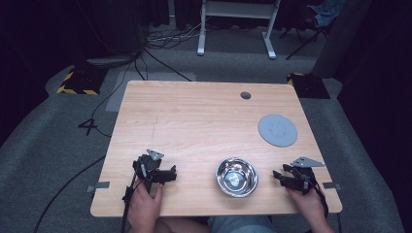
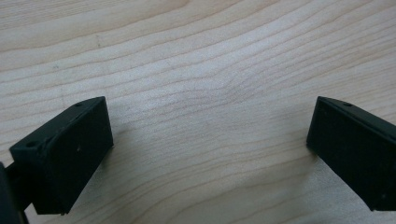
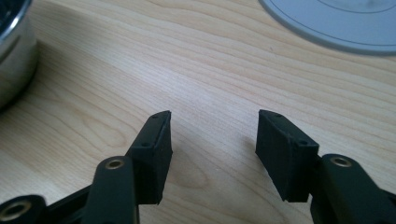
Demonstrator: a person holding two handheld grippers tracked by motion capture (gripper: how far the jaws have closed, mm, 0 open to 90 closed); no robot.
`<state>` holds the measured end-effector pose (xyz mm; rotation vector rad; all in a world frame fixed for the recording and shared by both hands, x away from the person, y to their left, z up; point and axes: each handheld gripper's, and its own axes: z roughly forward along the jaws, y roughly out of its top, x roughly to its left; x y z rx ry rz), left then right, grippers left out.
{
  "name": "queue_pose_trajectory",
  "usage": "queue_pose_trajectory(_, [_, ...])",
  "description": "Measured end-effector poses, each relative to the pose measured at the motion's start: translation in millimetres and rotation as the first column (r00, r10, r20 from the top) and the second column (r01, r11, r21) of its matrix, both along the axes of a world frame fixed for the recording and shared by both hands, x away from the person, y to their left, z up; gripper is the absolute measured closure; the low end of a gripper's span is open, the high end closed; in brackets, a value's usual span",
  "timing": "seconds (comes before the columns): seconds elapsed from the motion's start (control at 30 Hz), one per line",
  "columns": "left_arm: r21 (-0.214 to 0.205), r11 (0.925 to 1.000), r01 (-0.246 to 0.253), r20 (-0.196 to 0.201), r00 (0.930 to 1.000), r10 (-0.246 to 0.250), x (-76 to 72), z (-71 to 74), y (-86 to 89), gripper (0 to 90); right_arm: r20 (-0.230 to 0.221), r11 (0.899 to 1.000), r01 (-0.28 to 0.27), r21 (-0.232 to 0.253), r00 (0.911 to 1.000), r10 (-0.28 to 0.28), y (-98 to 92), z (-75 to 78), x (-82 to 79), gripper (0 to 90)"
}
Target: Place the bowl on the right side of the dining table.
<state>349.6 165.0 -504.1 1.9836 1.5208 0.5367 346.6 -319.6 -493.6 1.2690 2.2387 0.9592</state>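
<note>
- Our right claw sits released just beside the steel bowl; bowl lies toward its left.
- Left claw released, farther off on the surface.

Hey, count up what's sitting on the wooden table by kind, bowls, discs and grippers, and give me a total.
Steel bowl: 1
Grey round disc: 1
Black two-jaw grippers, both open with nothing between the jaws: 2, the left gripper and the right gripper
Total: 4
</note>
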Motion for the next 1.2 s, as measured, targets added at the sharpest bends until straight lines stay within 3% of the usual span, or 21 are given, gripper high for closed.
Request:
queue_pose_trajectory(0.17, [0.000, 1.0000, 0.000, 0.000, 1.0000, 0.000, 0.0, 0.0, 0.0, 0.4, 0.000, 1.000, -0.017, 0.012, 0.9999, 0.017, 3.3, 13.7, 1.4, 45.8])
queue_pose_trajectory(0.37, [0.000, 1.0000, 0.000, 0.000, 1.0000, 0.000, 0.0, 0.0, 0.0, 0.4, 0.000, 0.998, -0.067, -0.019, 0.9977, 0.067, 16.1, 30.7, 7.8, 45.9])
queue_pose_trajectory(0.57, [-0.003, 1.0000, 0.001, -0.003, 1.0000, -0.001, -0.1, 0.0, -0.1, 0.4, -0.002, 0.995, -0.098, -0.015, 0.9952, 0.098, 27.7, 45.3, 11.7, 45.6])
queue_pose_trajectory(0.83, [-0.004, 1.0000, 0.001, -0.004, 1.0000, -0.001, -0.2, 0.0, -0.2, 0.4, -0.009, 0.990, -0.137, -0.043, 0.9906, 0.136, 43.4, 56.9, 22.3, 45.1])
queue_pose_trajectory(1.2, [-0.004, 1.0000, 0.001, -0.005, 1.0000, -0.001, -0.2, 0.0, -0.2, 0.5, -0.051, 0.985, -0.169, -0.021, 0.9845, 0.168, 61.8, 65.8, 36.3, 44.0])
